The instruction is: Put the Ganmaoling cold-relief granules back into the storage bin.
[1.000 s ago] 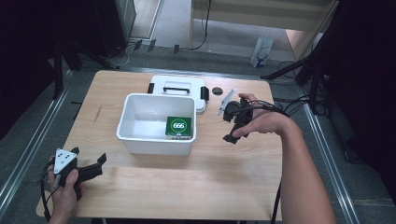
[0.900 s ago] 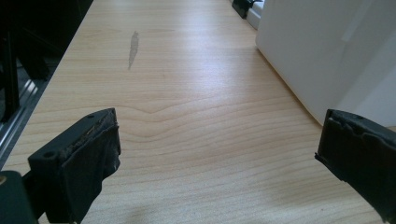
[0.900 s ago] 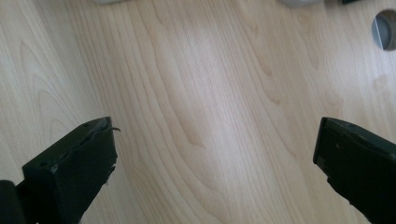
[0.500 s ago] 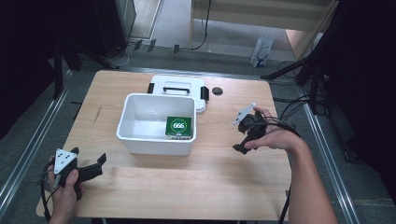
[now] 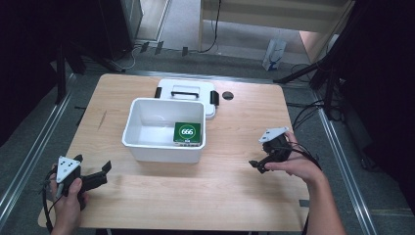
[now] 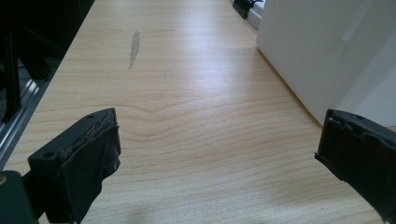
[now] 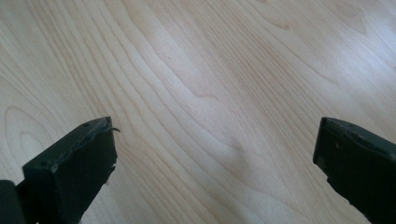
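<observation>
Both claws spread, holding nothing. White bin (image 5: 164,129) with the green card (image 5: 188,132) sits mid-tabletop. Right claw (image 5: 258,165) near the right edge looks a bit closer than left claw (image 5: 103,169) at the near-left corner.

A pale wooden table (image 5: 235,196) stands on grey floor (image 5: 186,29), dark surroundings, perhaps curtains.

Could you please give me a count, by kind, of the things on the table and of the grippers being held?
White open box: 1
White lid with black latches, behind the box: 1
Green packet marked 666, inside the box: 1
Small dark round thing beside the lid: 1
Grippers, left gripper and right gripper, both open: 2
Total: 6
</observation>
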